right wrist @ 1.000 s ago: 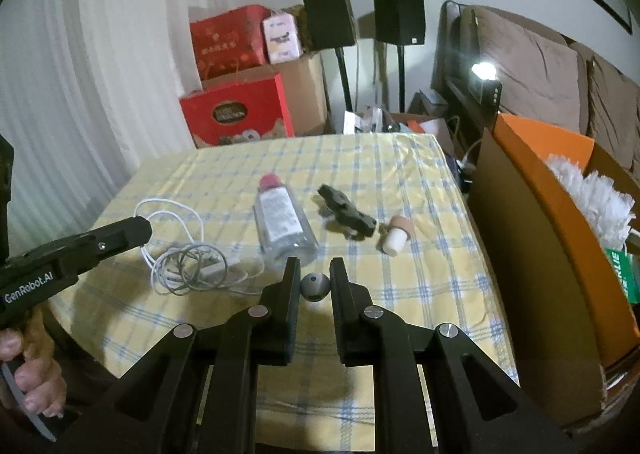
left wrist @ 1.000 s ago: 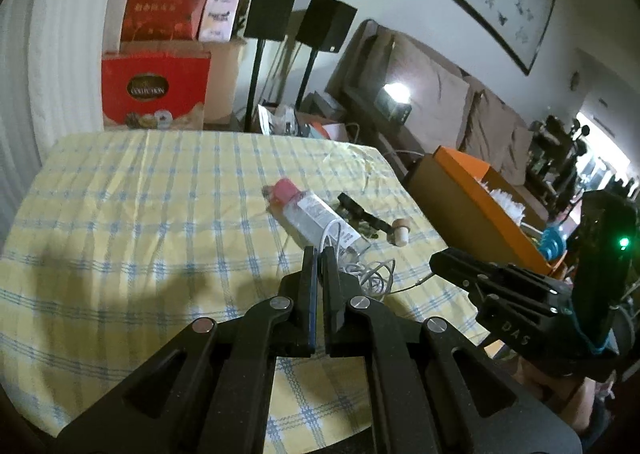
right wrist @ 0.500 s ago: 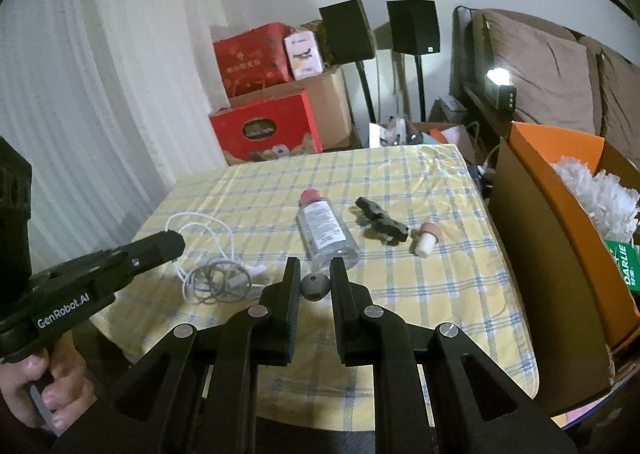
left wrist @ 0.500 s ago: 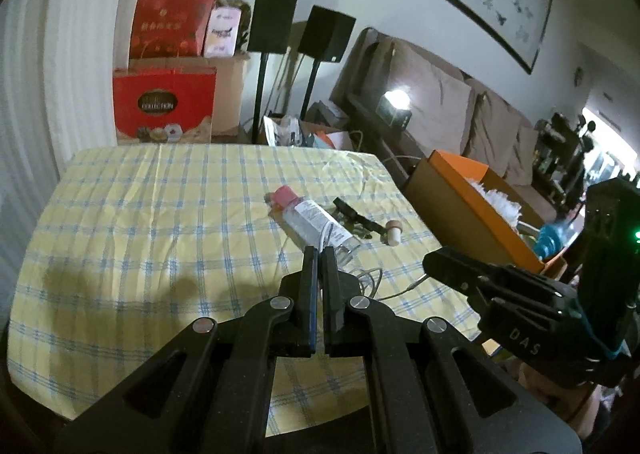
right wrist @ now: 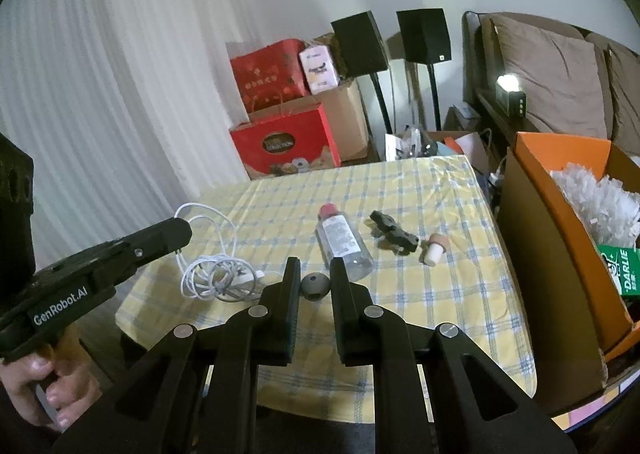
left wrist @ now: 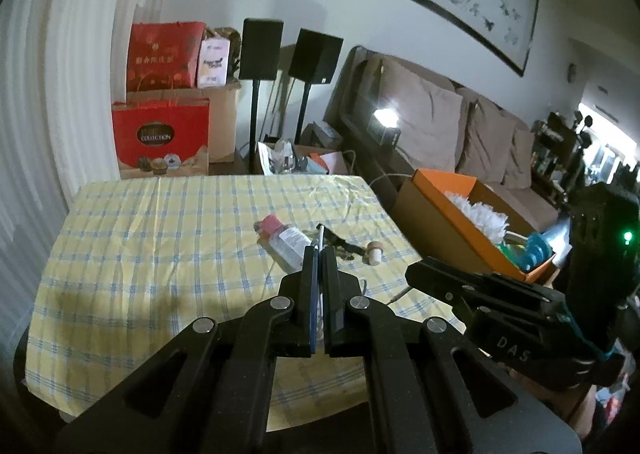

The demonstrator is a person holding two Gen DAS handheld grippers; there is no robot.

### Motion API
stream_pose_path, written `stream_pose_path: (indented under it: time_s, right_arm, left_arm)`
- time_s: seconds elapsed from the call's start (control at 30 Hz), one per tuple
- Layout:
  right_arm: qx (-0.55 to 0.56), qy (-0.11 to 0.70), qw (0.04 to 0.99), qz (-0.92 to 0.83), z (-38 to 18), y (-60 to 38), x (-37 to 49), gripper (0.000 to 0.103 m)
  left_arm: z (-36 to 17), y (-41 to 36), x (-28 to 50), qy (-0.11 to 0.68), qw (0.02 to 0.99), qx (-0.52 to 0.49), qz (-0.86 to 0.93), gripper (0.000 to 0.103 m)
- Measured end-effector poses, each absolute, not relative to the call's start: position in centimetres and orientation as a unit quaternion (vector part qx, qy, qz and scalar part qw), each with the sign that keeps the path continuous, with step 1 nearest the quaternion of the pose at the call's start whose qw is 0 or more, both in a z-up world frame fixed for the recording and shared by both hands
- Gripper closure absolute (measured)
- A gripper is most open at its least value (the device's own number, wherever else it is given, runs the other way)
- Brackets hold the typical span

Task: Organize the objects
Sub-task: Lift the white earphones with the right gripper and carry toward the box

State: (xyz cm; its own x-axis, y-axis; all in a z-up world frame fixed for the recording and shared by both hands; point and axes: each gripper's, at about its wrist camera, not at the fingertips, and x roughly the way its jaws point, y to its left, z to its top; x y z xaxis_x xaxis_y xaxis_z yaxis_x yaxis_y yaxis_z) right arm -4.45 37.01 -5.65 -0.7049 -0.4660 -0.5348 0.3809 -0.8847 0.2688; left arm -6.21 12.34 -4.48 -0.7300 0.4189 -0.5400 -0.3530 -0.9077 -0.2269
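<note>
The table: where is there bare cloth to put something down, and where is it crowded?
The table is bare across the half nearer the curtain and the red bags. It is crowded nearer the orange box: white cable, clear bottle, black clip and cork stopper lie there.

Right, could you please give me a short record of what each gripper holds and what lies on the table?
left gripper: shut on the white cable, whose coil lies on the table
right gripper: shut on a small grey ball
loose on table: clear bottle with pink cap, black object, cork-like stopper
beside table: open orange box
</note>
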Motion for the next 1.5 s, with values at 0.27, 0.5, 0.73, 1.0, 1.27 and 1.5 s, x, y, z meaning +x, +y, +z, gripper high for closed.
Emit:
stream_pose_path:
  time_s: [0.27, 0.5, 0.73, 1.0, 1.27, 1.5]
  right_arm:
    - [0.283, -0.038, 0.243, -0.927, -3.4, 37.1, -3.7, 0.09]
    - [0.281, -0.047, 0.238, -0.929, -4.0, 38.9, -3.1, 0.09]
    - [0.277, -0.027, 0.245, -0.929, -4.0, 40.3, -1.8, 0.09]
    - [0.274, -0.025, 0.247, -0.929, -3.6, 41.3, -1.4, 0.09]
    - [0.264, -0.035, 0.258, -0.929, -2.8, 42.3, -1.7, 0.09]
    - [0.255, -0.046, 0.256, -0.931, -1.7, 43.5, -1.5, 0.09]
  left_arm:
    - [-3.4, 13.1, -5.2, -0.053, 0.211, -0.294, 0.931, 0.101]
    - [-2.8, 14.9, -4.5, -0.04, 0.219, -0.289, 0.931, 0.101]
    - [-2.8, 16.6, -4.0, -0.027, 0.225, -0.286, 0.931, 0.101]
    - [-3.1, 17.8, -3.8, -0.025, 0.227, -0.295, 0.928, 0.101]
    - [-2.3, 18.1, -3.8, -0.038, 0.227, -0.295, 0.927, 0.101]
    - [-0.8, 19.0, -2.8, -0.03, 0.236, -0.275, 0.932, 0.101]
